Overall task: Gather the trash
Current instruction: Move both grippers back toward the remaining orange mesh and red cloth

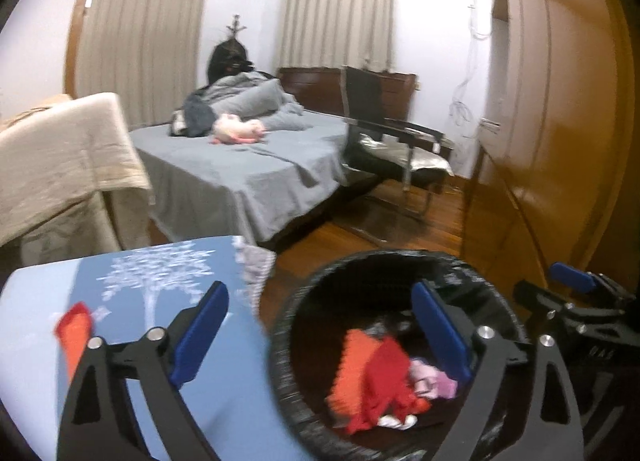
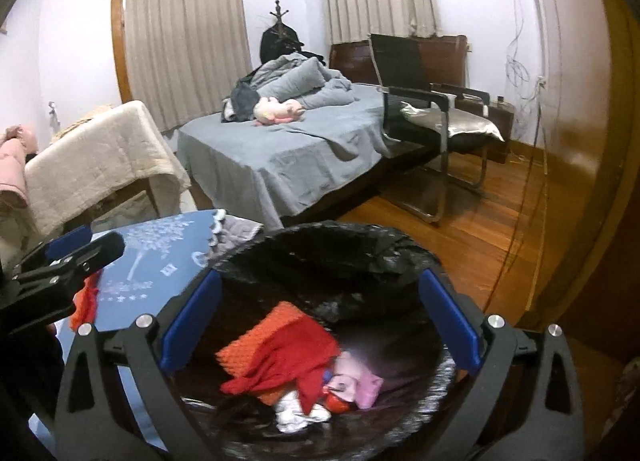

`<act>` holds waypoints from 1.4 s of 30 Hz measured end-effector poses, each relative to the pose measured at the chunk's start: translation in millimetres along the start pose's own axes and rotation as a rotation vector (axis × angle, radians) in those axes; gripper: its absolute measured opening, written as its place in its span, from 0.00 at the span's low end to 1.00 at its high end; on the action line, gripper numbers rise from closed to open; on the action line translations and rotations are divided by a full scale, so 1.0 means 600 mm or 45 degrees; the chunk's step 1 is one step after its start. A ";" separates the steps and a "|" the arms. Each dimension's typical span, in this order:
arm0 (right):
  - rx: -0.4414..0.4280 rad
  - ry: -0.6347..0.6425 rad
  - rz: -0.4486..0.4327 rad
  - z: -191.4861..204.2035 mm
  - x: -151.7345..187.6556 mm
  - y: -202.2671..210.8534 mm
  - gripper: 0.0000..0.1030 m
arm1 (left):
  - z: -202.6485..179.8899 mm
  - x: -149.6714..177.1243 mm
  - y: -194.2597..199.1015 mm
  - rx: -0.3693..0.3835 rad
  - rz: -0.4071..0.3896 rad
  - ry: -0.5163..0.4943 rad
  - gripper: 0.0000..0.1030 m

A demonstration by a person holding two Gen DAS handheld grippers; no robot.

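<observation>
A black-lined trash bin (image 1: pixel 288 325) (image 2: pixel 256 257) stands beside a blue-clothed table (image 1: pixel 180 261) (image 2: pixel 160 265). Inside lie orange and red crumpled pieces (image 1: pixel 372 373) (image 2: pixel 280 349), a pink piece (image 2: pixel 360 381) and white scraps (image 2: pixel 296 413). An orange-red scrap (image 1: pixel 74 333) (image 2: pixel 86 301) lies on the table. My left gripper (image 1: pixel 320 333) is open and empty, straddling the bin's left rim; it also shows in the right wrist view (image 2: pixel 80 249). My right gripper (image 2: pixel 320 321) is open and empty above the bin; it also shows in the left wrist view (image 1: pixel 568 289).
A bed with grey sheets (image 1: pixel 240 165) (image 2: pixel 280 145) carries a pink plush toy (image 1: pixel 238 129). A black chair (image 1: pixel 384 133) (image 2: pixel 432 109) stands on the wooden floor (image 2: pixel 460 237). A cloth-draped piece of furniture (image 1: pixel 60 165) is at left; a wooden wardrobe (image 1: pixel 552 121) at right.
</observation>
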State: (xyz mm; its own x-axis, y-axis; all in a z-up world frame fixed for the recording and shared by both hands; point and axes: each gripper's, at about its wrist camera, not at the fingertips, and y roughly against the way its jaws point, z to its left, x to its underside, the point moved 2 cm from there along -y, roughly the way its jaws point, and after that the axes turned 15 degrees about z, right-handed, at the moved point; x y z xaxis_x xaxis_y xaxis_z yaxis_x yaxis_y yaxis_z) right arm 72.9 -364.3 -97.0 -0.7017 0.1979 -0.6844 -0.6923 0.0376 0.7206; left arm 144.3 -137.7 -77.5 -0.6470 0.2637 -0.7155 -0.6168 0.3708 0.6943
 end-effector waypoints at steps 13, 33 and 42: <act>-0.138 0.136 0.012 0.144 -0.010 -0.020 0.94 | 0.166 0.076 0.074 -0.275 -0.005 0.165 0.92; -0.270 0.302 0.090 0.347 -0.005 -0.129 0.94 | 0.347 0.147 0.025 -0.447 0.120 0.364 0.87; -0.284 0.326 0.139 0.368 0.000 -0.172 0.94 | 0.372 0.160 -0.037 -0.426 0.225 0.398 0.80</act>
State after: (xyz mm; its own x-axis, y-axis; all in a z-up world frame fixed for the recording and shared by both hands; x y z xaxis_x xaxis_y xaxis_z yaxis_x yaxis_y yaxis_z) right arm 181.7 -151.9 -147.0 -0.7735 -0.0643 -0.6306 -0.6108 -0.1904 0.7686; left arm 196.0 78.1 -179.0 -0.8268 -0.0019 -0.5625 -0.5624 0.0241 0.8265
